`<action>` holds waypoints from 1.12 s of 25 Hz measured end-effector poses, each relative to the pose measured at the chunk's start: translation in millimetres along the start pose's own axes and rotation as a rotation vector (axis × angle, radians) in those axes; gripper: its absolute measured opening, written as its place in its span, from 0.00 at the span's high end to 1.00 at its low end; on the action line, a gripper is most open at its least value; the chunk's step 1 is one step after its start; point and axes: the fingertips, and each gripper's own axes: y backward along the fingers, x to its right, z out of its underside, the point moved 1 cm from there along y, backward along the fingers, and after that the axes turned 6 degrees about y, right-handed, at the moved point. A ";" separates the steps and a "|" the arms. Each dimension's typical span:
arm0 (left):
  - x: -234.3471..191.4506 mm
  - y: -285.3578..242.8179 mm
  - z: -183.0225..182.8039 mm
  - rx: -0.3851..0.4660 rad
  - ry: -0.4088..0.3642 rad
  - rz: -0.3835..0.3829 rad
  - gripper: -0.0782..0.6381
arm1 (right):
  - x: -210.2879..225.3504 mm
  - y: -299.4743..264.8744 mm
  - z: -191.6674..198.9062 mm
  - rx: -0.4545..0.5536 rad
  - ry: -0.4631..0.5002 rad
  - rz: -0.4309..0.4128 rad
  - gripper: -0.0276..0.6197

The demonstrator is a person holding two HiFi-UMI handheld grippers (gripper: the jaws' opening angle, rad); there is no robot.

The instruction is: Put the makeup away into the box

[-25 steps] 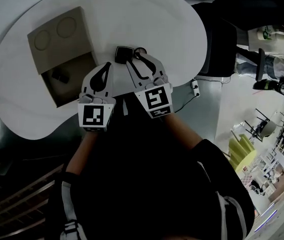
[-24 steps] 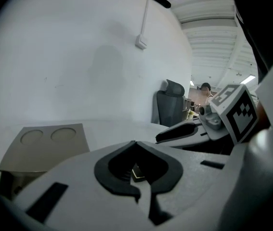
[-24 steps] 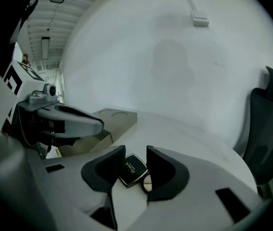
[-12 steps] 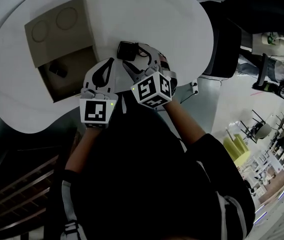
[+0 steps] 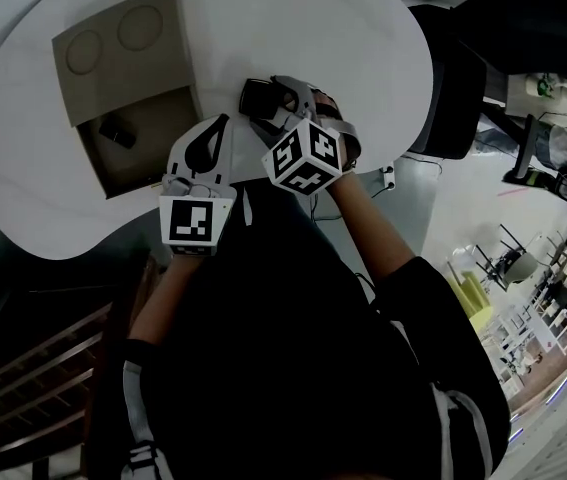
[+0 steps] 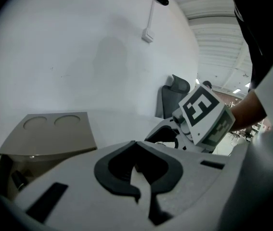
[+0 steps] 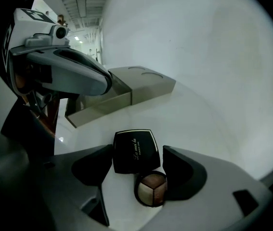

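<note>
The white surface [image 5: 363, 48] is rounded and fills the upper part of the head view. A tan box [image 5: 123, 58] lies on its left part, with two round marks on its lid. Its tray is slid out toward the person and stands open.

The left tool [image 5: 225, 120] hovers just right of the open tray. Its jaws are closed tip to tip with nothing between them.

The right tool [image 7: 137, 153] points steeply down at the surface beside the left one. Its jaws have just been opening and now stand wide apart, pressing on nothing. Two pieces of makeup lie on the surface between them.

The bigger piece is a black square compact [image 7: 134, 150], which lies flat, well apart from the box. Just nearer the tool, a round eyeshadow pot [image 7: 151, 187] shows three shades and sits close to the right jaw.

A small dark item [image 5: 116, 131] lies in the box's tray.
</note>
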 end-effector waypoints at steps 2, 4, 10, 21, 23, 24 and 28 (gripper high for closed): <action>-0.2 1.5 1.8 -0.004 0.004 -0.005 0.88 | -0.1 -2.5 1.4 -0.014 0.005 -0.023 0.47; -0.6 2.7 1.4 -0.001 0.002 -0.008 0.88 | 0.5 -4.9 0.7 -0.024 0.021 -0.040 0.47; -0.4 7.6 2.5 0.004 0.000 -0.014 0.88 | -0.2 -8.1 -1.9 -0.065 0.067 -0.085 0.47; -4.4 22.0 -0.1 0.028 -0.002 -0.021 0.88 | 11.7 17.0 -26.2 0.011 0.087 0.071 0.90; -4.9 24.6 -0.9 0.031 -0.003 -0.021 0.88 | 8.0 12.9 -21.0 -0.021 0.080 0.043 0.81; -5.1 26.0 -1.2 0.032 -0.003 -0.021 0.88 | 6.1 11.1 -18.2 -0.033 0.072 0.030 0.72; -9.0 30.3 -1.0 0.035 -0.001 -0.026 0.88 | 13.1 10.4 -14.7 -0.040 0.038 0.053 0.57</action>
